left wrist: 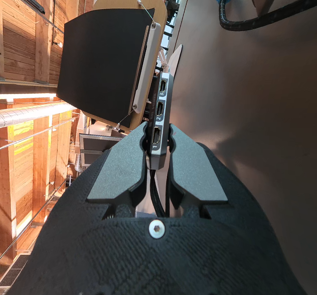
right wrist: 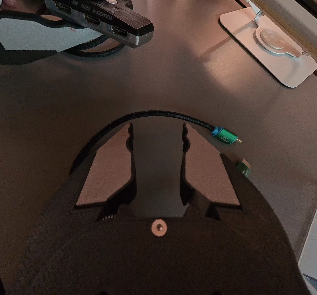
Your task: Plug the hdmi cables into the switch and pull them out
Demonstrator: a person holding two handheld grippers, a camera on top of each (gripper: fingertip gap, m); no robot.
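Gripping the HDMI switch near its cable end, my left claw presses both pads on its flat faces and holds it above the counter, all 3 ports unplugged. My right claw hangs wide open over bare counter. A braided HDMI cable arcs just past its fingertips, green plug lying right of them. Another green plug peeks beside the claw body. A white stand base sits well apart.

Grey-brown matte table, warm light patch near its far right. White monitor stand base at far right edge. Timber-plank walls, silver duct, lit strip light, floor grille.
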